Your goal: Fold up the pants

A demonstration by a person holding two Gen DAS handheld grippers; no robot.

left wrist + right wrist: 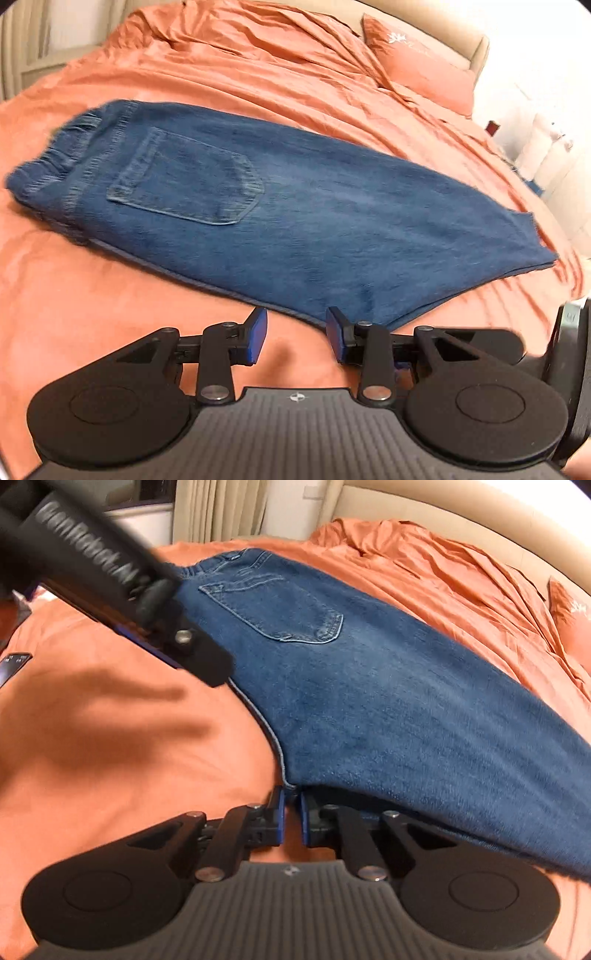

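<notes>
Denim first: I count one pair of blue pants (pixel 295 206) on the orange bed sheet (pixel 110 332), folded lengthwise, one back pocket (pixel 188 181) up, waistband at 10 o'clock in my left view. My left gripper (pixel 295 336) hangs released, pads parted at the pants' near edge, gripping nothing. My right gripper (pixel 292 818) is clenched at the denim's corner at 6 o'clock; one pillow (pixel 417 62) lies at 1 o'clock.

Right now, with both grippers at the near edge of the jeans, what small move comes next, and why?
Probably close the left gripper on the jeans edge. Its fingers stand open just short of the denim, while the right gripper looks pinched at the hem, so both can then lift together.
</notes>
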